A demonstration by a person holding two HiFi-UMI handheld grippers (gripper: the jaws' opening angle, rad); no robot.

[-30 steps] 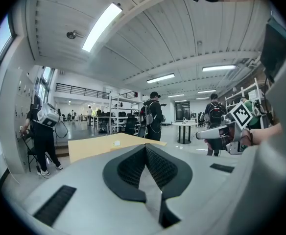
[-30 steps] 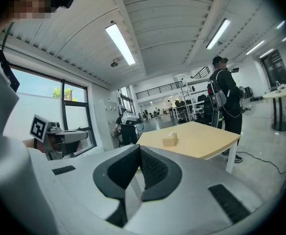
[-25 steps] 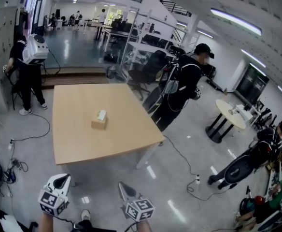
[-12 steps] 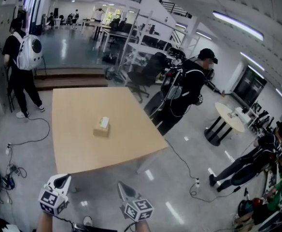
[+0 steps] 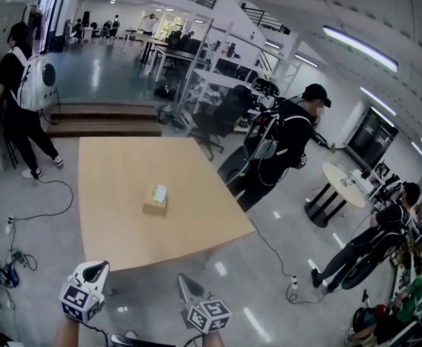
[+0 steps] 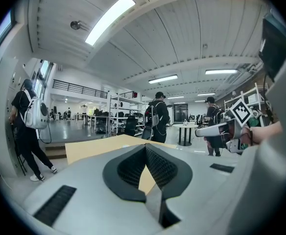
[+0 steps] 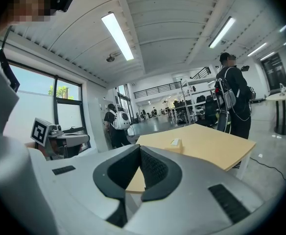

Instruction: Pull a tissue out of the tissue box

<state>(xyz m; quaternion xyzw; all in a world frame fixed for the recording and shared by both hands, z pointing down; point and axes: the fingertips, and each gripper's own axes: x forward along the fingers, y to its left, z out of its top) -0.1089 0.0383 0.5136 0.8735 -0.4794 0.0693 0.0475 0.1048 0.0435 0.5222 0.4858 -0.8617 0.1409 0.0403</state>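
I am holding the left gripper (image 5: 93, 268) and right gripper (image 5: 187, 281) low at the frame's bottom, both sets of fingers (image 7: 155, 169) closed on nothing. Beyond them the tabletop (image 5: 117, 230) is carrying the tissue box (image 5: 156, 200) at mid-frame, well apart from me. I am judging this the approach: next I must close in and open my fingers over the tissue.
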